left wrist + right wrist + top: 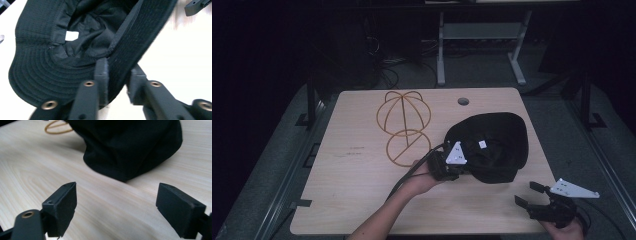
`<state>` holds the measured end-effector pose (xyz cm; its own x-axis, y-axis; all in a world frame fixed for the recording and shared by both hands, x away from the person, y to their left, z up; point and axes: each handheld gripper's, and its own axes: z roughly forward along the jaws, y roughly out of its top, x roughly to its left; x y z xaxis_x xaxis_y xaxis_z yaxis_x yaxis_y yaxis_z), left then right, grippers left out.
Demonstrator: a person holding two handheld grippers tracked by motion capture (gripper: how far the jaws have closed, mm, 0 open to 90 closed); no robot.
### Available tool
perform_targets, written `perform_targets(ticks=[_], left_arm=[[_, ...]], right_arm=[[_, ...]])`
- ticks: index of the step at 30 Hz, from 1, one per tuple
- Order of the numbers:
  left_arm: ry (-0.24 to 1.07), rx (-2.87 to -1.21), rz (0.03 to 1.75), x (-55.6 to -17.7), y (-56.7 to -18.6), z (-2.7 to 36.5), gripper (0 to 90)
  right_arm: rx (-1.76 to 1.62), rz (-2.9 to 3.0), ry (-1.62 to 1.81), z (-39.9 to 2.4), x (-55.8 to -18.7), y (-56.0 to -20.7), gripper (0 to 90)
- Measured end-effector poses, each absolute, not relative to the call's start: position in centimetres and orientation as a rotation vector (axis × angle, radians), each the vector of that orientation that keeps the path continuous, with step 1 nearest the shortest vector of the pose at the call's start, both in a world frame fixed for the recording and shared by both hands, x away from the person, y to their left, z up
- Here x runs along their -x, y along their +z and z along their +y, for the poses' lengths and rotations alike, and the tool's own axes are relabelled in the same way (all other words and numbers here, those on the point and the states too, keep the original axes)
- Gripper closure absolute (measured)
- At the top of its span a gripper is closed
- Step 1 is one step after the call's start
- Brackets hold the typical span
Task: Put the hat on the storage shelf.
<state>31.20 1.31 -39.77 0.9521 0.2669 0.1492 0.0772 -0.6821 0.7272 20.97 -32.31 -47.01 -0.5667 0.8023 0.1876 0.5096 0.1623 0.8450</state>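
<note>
The left gripper (117, 82) is clenched on the brim of a black bucket hat (494, 145). In the left gripper view one jaw sits inside the brim and the other outside, with the dark fabric pinched between them. The hat lies upside down, its opening facing up, with a small white label (72, 35) inside the crown. It rests on the right half of the desk (362, 190), reaching close to the right edge. A person's left hand (424, 180) holds this gripper near the desk's middle.

The right gripper (528, 194) sits at the near right corner with its jaws spread wide and nothing between them, apart from the hat.

A golden wire hat frame (404, 127) lies toward the far edge, left of the hat; it appears to lie flat, though the dim picture leaves that uncertain.
</note>
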Motion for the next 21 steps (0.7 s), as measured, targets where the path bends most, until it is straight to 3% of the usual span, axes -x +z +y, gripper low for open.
perform_targets(ticks=[6, 21], left_arm=[[0.227, -2.248, 0.27, -31.1, -39.4, 2.0, 85.1], [0.072, -2.085, 0.3, -30.6, -37.0, 3.5, 85.7]], right_arm=[[-1.237, 2.13, 1.424, -31.6, -21.3, -46.5, 14.9], [-1.211, 2.075, 1.494, -30.9, -24.0, -45.2, 14.3]])
